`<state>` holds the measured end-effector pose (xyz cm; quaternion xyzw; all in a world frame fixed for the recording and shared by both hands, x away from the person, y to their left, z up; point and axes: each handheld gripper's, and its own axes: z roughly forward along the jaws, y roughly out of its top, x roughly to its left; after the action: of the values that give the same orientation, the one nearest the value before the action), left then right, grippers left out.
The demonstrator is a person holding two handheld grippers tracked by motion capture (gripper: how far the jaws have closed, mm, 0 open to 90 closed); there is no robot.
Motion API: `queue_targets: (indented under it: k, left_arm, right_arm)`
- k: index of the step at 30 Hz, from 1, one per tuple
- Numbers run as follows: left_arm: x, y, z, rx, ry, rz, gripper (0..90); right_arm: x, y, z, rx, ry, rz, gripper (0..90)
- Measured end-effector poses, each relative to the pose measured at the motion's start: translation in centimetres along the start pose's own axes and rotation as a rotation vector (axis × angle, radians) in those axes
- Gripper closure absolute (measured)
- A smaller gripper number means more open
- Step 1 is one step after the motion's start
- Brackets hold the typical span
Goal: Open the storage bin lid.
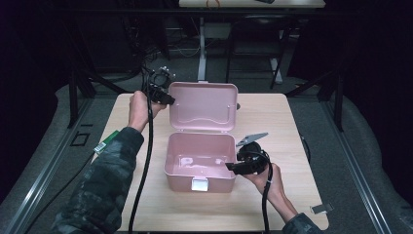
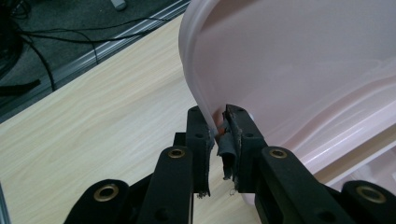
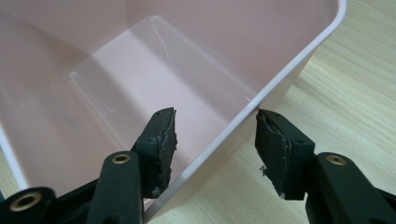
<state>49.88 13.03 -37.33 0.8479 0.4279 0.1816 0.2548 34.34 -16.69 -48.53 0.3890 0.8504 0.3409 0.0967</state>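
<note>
- Two grippers work on a pink plastic box [image 1: 199, 165] that sits open in the middle of a light wooden table [image 1: 272, 122], its lid [image 1: 203, 106] standing upright behind the tub
- left gripper [image 1: 163, 97] is clenched on the lid's left edge near the top corner; the left gripper view shows the thin rim [image 2: 205, 114] pinched between the two pads, with bare table left of it
- right gripper [image 1: 234, 166] is released, its jaws spread either side of the tub's right wall [image 3: 261, 93]: one jaw inside the tub, one outside over the table, neither pad clearly touching
- room to move: open tabletop lies right of the tub and in front of it; the tub's front wall with its white latch [image 1: 200, 184] stands well back from the near table edge
- high view shows the whole layout, the hinge line and both forearms; the gripper views show the contacts that the high view is too small to settle
- inside of the tub looks bare in the right gripper view
- around: a green-and-white object [image 1: 106, 143] at the table's left edge beside the person's camouflage sleeve [image 1: 104, 185], a small grey piece [image 1: 321, 208] at the near right corner, another table [image 1: 253, 4] far behind
- each gripper's black cable trails back across the table toward the near edge
</note>
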Motion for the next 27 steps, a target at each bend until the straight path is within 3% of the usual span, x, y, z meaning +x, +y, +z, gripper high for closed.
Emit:
queue_targets:
  k: [12, 27]
  left_arm:
    - [0.6, 0.2, 0.9, 0.013, -0.016, -0.016, 80.1]
    - [1.2, 0.2, 3.9, 0.058, -0.015, -0.068, 79.9]
  right_arm:
    - [-0.1, 0.0, 0.0, -0.006, 0.002, -0.001, 47.5]
    - [-0.1, -0.1, 0.1, -0.013, 0.005, -0.002, 47.1]
